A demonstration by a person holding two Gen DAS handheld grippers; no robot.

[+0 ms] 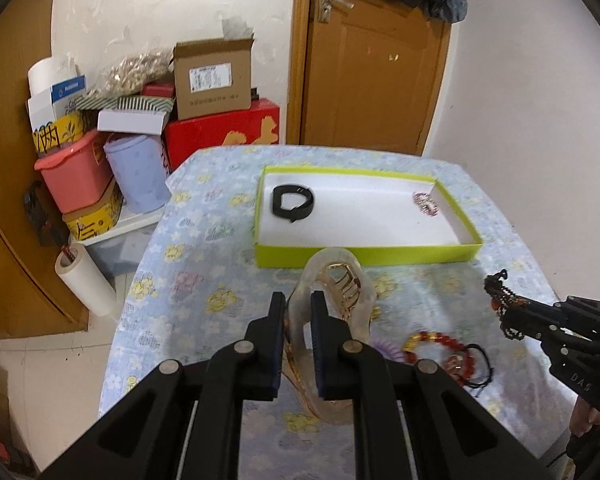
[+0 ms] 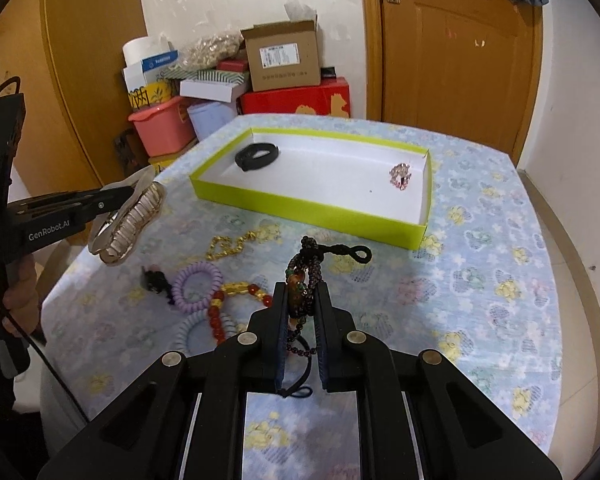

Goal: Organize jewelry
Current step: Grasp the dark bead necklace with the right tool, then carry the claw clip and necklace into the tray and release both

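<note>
My left gripper is shut on a large translucent hair claw clip and holds it above the table, just in front of the green-rimmed white tray. The clip also shows in the right wrist view. My right gripper is shut on a dark beaded bracelet with a cord loop, lifted above the table; it also shows in the left wrist view. The tray holds a black band and a pink crystal piece.
On the flowered cloth lie a gold chain, a purple coil hair tie, a red-and-gold bead bracelet, a pale coil tie and a small black clip. Boxes and bins are stacked beyond the table's left edge.
</note>
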